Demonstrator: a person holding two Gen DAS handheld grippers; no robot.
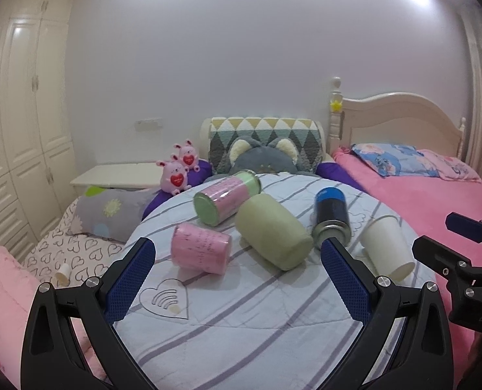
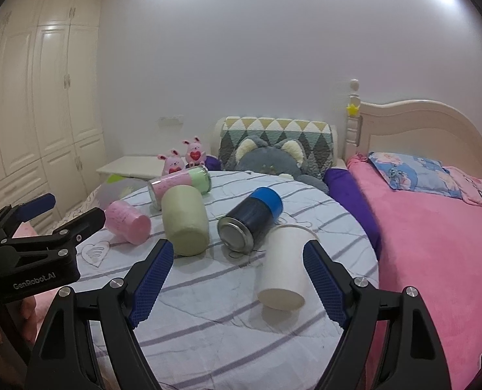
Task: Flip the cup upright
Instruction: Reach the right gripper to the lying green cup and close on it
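Bedroom with pale walls, cream wardrobe doors and a pink-covered bed (image 2: 436, 227). Round table under a white quilted cloth with grey stripes (image 2: 208, 308), crowded with cylinders all lying on their sides.

White paper cup (image 2: 285, 266), the landmark: tipped over near the table's right edge, closed base toward the camera, open rim pointing away toward the headboard. Also seen in the left wrist view (image 1: 387, 247), beside the pink bed.

Just left of the cup, touching or nearly touching its rim: dark metal can with a blue cap (image 2: 250, 216), shiny base forward. Further left of the cup: pale green cup (image 2: 185, 224), lying down, base forward. Further left again: pink cup (image 2: 128, 222). Behind the green cup, farther from the white cup: clear tube with pink and green contents (image 2: 180, 185).

Beyond the cup, against the wall: grey plush cat (image 2: 270, 159) before a triangle-patterned cushion (image 2: 273, 130), two pink plush bunnies (image 2: 182, 159) to the left.

Right gripper (image 2: 234, 279): blue-padded fingers spread wide, empty, hovering low just short of the cup, right fingertip level with its side. Left gripper (image 1: 237, 269): fingers likewise spread, empty, held well left of the cup, facing the pink and green cups.
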